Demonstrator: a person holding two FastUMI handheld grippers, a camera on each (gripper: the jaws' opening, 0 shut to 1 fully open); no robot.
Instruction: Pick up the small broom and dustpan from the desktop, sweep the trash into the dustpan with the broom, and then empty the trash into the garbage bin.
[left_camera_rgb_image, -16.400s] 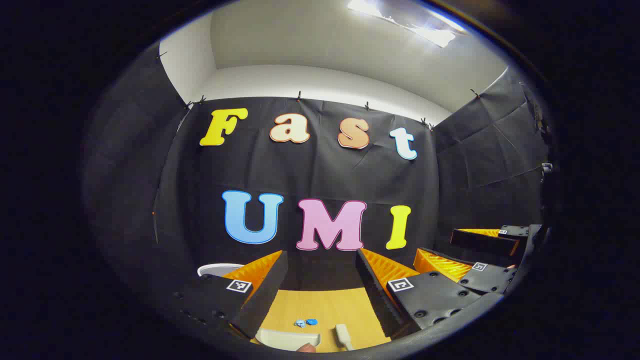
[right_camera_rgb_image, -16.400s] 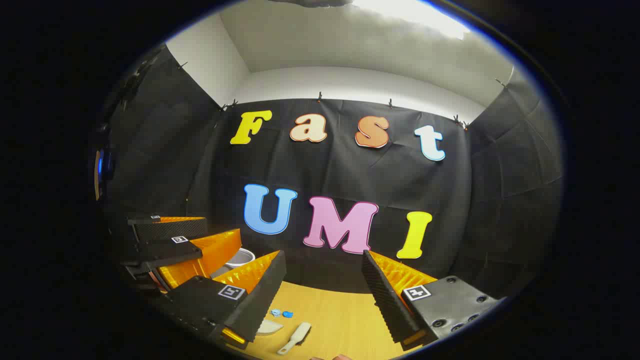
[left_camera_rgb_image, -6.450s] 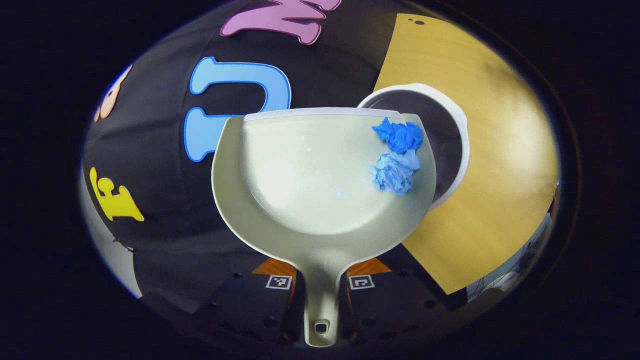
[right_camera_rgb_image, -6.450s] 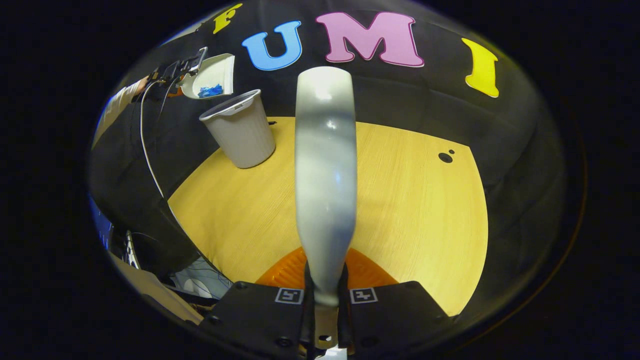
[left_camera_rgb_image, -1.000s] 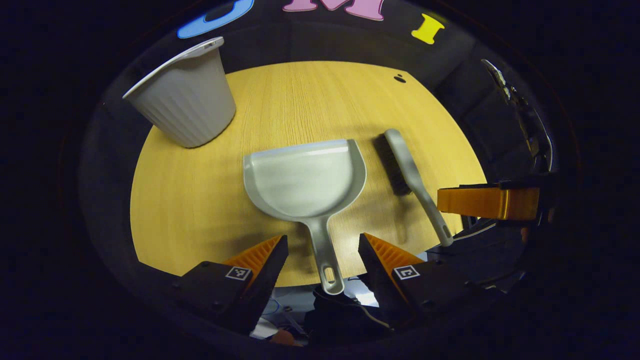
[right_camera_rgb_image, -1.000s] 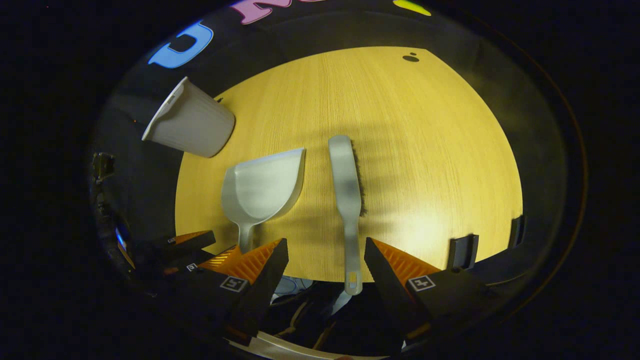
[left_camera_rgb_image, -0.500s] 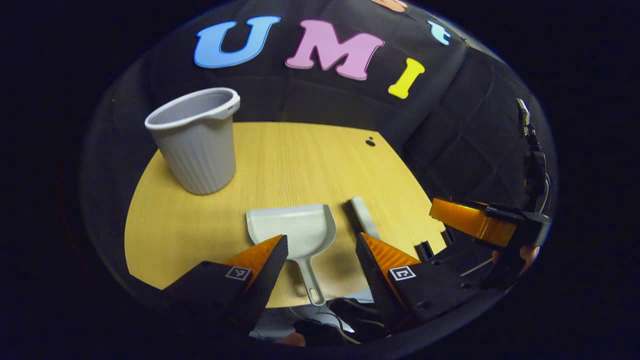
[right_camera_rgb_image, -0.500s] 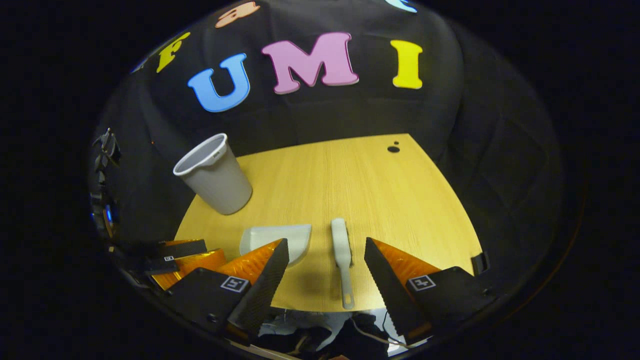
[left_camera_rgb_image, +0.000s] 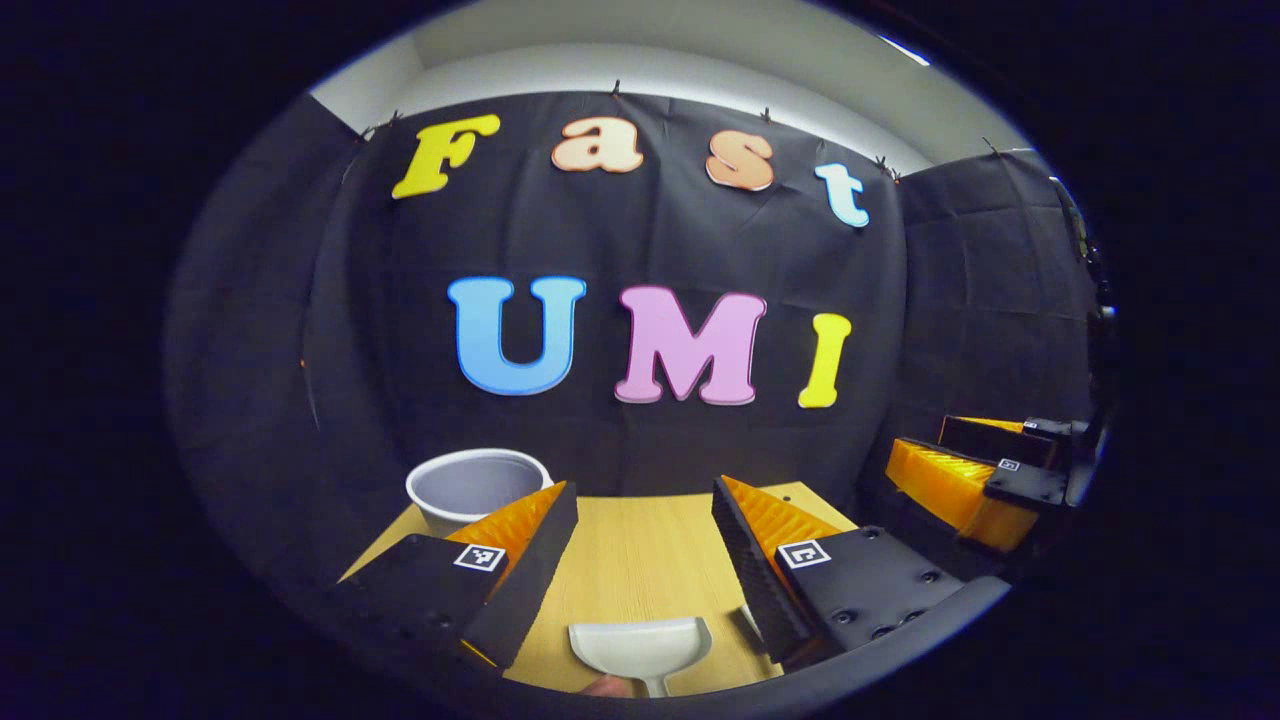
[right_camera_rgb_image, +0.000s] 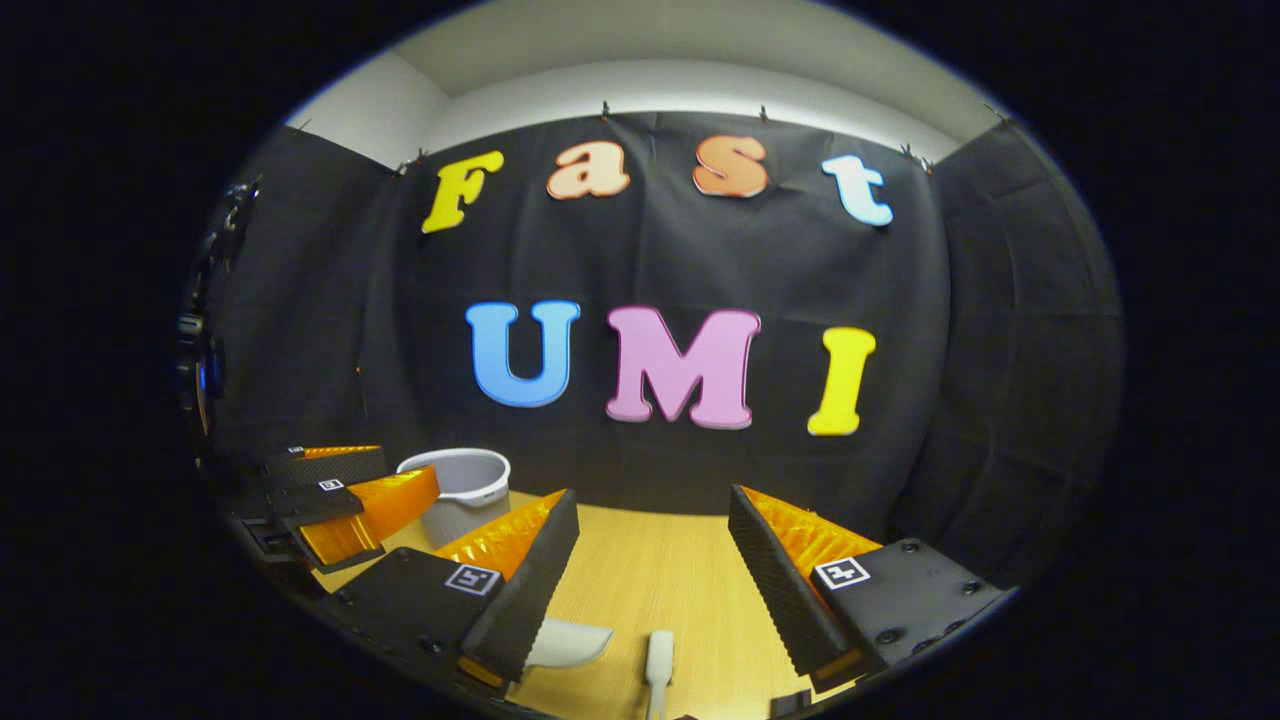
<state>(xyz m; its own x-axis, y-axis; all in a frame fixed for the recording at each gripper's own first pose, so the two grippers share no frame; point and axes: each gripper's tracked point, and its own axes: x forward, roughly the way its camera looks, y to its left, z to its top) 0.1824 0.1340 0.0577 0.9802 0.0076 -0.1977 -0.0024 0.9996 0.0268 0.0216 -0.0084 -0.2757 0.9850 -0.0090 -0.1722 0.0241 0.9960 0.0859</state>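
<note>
The pale grey dustpan (left_camera_rgb_image: 640, 647) lies flat on the wooden desktop (left_camera_rgb_image: 640, 560), low in the left gripper view, below my open left gripper (left_camera_rgb_image: 640, 545). In the right gripper view the dustpan (right_camera_rgb_image: 565, 641) pokes out beside the left finger and the small broom (right_camera_rgb_image: 659, 655) lies next to it on the desktop (right_camera_rgb_image: 660, 580). My right gripper (right_camera_rgb_image: 650, 550) is open and holds nothing. The grey garbage bin (left_camera_rgb_image: 475, 486) stands at the back left of the desk. The right gripper (left_camera_rgb_image: 965, 470) appears far right in the left gripper view, and the left gripper (right_camera_rgb_image: 345, 500) appears far left in the right gripper view.
Black cloth walls close in the desk at the back and on both sides. The garbage bin (right_camera_rgb_image: 462, 490) stands near the desk's far left corner.
Both grippers have tilted up and pulled back, so the views now face the back wall. The dustpan and broom have slid to the bottom edge of the views. Both grippers stay open.
</note>
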